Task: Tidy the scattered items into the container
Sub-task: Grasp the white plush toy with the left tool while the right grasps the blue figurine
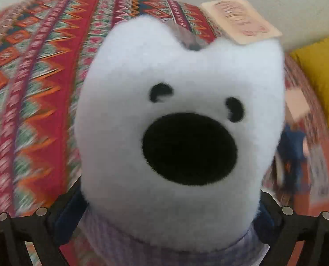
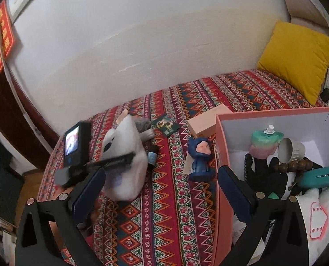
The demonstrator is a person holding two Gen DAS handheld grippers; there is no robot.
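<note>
A: What's behind it all?
B: A plain white plastered wall [image 2: 142,44], with a faint horizontal crack line across it.
A: And underneath?
B: A bed covered in a red woven spread with zigzag and diamond bands [image 2: 164,199], evenly lit.
A: Anything at two o'clock?
B: A mustard-yellow square cushion [image 2: 297,59] leaning on the wall.
A: At ten o'clock?
B: A red paper sign with yellow characters [image 2: 0,35] on dark wood. Wooden floor [image 2: 25,199] shows at eight o'clock.

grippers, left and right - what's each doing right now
left gripper: jaws wide around the white plush toy; grip cannot be told.
right gripper: open, empty.
</note>
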